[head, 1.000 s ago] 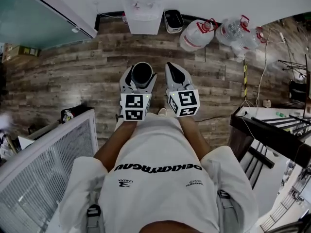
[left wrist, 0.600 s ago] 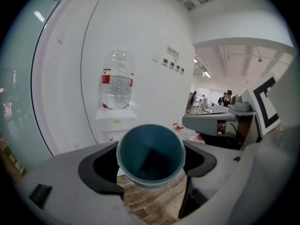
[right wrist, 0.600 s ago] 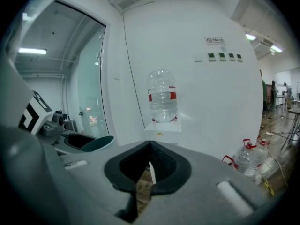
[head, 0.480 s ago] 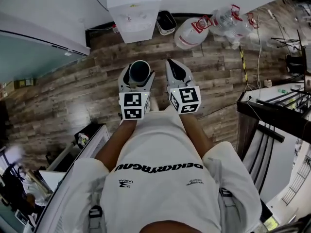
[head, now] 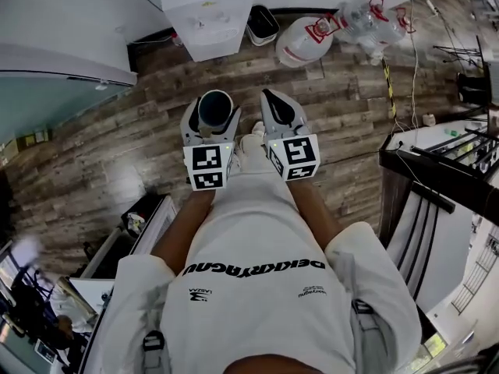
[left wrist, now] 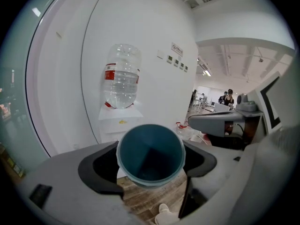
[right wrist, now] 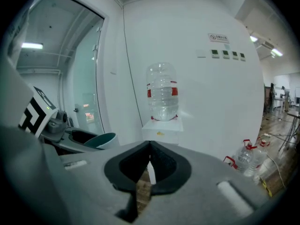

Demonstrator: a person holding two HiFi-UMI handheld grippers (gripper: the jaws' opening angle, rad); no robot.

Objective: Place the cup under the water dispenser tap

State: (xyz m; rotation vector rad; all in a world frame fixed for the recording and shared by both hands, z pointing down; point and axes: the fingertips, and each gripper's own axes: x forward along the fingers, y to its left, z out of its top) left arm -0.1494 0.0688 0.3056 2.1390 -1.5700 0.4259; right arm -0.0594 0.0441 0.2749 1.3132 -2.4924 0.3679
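Observation:
A teal cup (head: pixel 214 109) sits upright between the jaws of my left gripper (head: pixel 209 119), which is shut on it; its open mouth (left wrist: pixel 151 153) faces the left gripper view. My right gripper (head: pixel 281 114) is beside it on the right, shut with nothing in it, the jaw tips meeting (right wrist: pixel 149 168). The white water dispenser (head: pixel 206 15) stands against the wall ahead of both grippers, with a clear bottle (left wrist: pixel 121 76) upside down on top. In the right gripper view the dispenser (right wrist: pixel 161 131) is straight ahead and the cup (right wrist: pixel 100 141) shows at the left.
A small dark bin (head: pixel 263 25) and several large water bottles (head: pixel 304 41) lie on the wood floor right of the dispenser. A glass partition (head: pixel 47 92) is at the left, a dark desk (head: pixel 437 179) at the right, a white rack (head: pixel 132 240) at lower left.
The dispenser has come nearer and shifted left in the head view as I walked toward it. Both grippers keep their hold and spacing; the cup stays in the left one.

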